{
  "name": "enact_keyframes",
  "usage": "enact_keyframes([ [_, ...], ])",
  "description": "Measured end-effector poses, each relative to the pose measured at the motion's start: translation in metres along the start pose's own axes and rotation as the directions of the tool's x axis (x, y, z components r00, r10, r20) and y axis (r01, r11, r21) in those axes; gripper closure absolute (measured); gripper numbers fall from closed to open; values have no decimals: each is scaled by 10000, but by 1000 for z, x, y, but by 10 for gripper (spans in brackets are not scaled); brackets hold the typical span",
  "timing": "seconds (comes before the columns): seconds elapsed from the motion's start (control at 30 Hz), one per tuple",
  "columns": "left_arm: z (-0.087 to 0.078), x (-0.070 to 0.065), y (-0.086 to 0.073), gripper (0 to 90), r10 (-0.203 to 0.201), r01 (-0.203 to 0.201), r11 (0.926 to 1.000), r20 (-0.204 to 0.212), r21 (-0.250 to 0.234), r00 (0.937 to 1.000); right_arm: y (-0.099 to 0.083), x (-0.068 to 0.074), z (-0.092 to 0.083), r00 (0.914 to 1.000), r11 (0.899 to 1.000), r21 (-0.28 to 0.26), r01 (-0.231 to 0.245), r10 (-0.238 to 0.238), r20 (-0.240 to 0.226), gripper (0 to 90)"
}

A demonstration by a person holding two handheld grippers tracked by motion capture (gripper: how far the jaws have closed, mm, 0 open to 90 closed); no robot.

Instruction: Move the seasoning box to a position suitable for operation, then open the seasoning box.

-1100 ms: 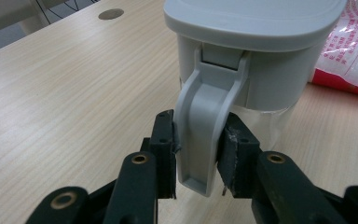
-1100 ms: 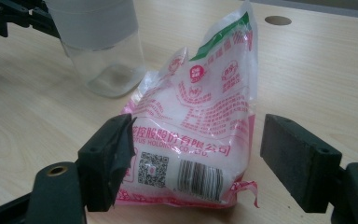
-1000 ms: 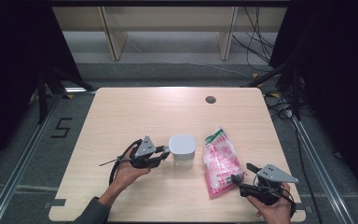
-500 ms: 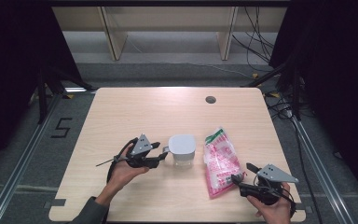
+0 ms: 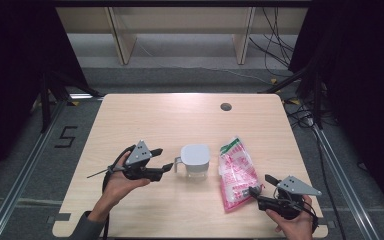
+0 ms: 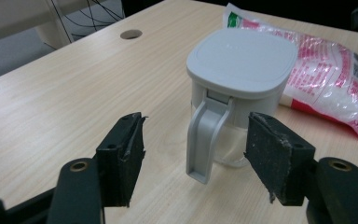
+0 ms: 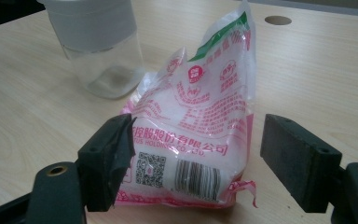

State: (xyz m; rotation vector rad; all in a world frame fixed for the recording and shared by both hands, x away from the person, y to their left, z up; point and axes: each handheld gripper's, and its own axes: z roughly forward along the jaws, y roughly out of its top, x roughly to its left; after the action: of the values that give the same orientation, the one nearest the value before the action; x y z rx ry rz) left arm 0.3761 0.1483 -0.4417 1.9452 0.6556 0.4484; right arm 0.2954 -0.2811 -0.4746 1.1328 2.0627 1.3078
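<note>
Jug (image 6: 240, 79) looks light, rigid; we'd grab its handle (image 6: 205, 140) at 9 o'clock, left gripper (image 6: 200, 158) jaws just opened, empty, right gripper (image 7: 198, 158) open around soft bag (image 7: 200, 126).

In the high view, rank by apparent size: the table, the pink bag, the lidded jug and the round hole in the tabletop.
1. Table, by far the largest.
2. Pink bag.
3. Lidded jug, smaller than the bag, though it stands upright under the camera, so its height is foreshortened.
4. Round hole, the smallest.
</note>
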Motion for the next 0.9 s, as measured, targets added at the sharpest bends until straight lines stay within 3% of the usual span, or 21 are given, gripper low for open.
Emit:
enact_keyframes([
  [0.13,-4,-3,4,367,-121,119,9997,-103,-209,9999,0,1,0,9998,9998,48,-173,174,-75,265],
  [0.23,-5,-2,6,371,37,-38,9996,-20,-287,10000,0,1,0,10000,9999,65,-85,85,45,265],
  [0.27,-6,-3,6,375,-260,258,9992,-83,-317,9996,0,2,0,9999,9999,80,-110,109,40,266],
  [0.33,-6,-2,8,384,-121,120,9991,-4,-398,9999,0,1,0,9999,9999,69,-104,104,10,265],
  [0.43,-6,-3,10,449,-399,404,9980,113,-482,9991,0,1,2,9999,10000,68,-39,39,-95,265],
  [0.57,-5,-5,13,559,-168,178,9982,170,-578,9997,0,1,3,9996,9998,15,-193,193,-228,265],
  [0.63,-3,-7,13,585,-66,79,9982,205,-602,9998,0,2,1,9999,9999,106,-126,126,-24,266],
  [0.77,-1,-8,13,640,162,-143,9972,250,-735,9996,0,1,2,9999,9999,94,-64,65,-83,265],
  [0.8,-2,-8,14,666,141,-127,9974,197,-712,9997,0,1,1,9999,9997,178,138,-137,-18,266],
  [0.83,-1,-8,14,666,312,-297,9967,181,-754,9993,0,1,1,9999,9997,178,138,-137,-18,266],
  [0.9,-1,-9,15,698,259,-257,9964,12,-804,9997,1,2,1,10000,9998,184,-20,22,-93,266],
])
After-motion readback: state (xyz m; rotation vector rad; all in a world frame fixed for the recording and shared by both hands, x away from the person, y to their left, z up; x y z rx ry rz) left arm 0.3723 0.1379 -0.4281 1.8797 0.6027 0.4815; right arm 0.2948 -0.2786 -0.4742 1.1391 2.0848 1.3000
